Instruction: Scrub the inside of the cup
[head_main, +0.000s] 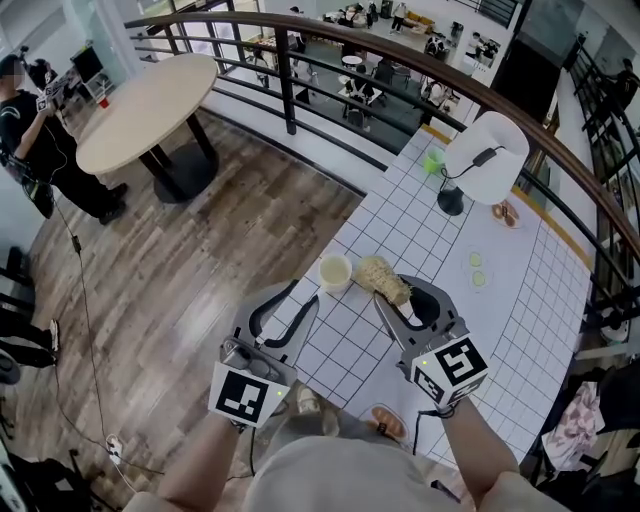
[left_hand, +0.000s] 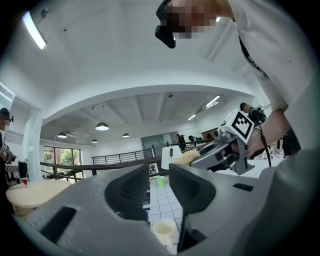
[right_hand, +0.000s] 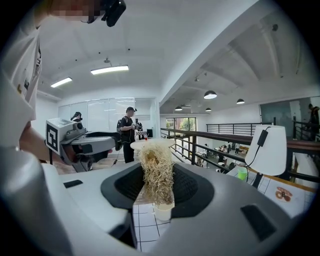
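Cup (head_main: 335, 270), pale and upright with its mouth open to the ceiling, stands on the white tiled table (head_main: 520, 300) near the table's edge. Nothing is inside it.

The right tool (head_main: 392, 290) is on the cup's right in the head view, its jaws pinching a straw-coloured fibrous scrubber (head_main: 380, 275). In the right gripper view the fibres fill the gap between the two jaws and stick out past their tips, with the cup just beyond and below the tuft. From the head view the scrubber's free end lies just beside the cup's rim, outside the cup. Whether it touches the rim cannot be told.

The left tool (head_main: 307, 291) is on the cup's near left side, its jaws spread with nothing between them. Its tips point toward the cup, which sits just past them and apart from both. In the left gripper view the cup shows low in the gap between the jaws, with no pad touching it, and the right tool with its scrubber shows above and to the right of the cup.

Well beyond the cup, on the far part of the table, a white lamp (head_main: 487, 155) stands with a small green cup (head_main: 432, 160) beside it.
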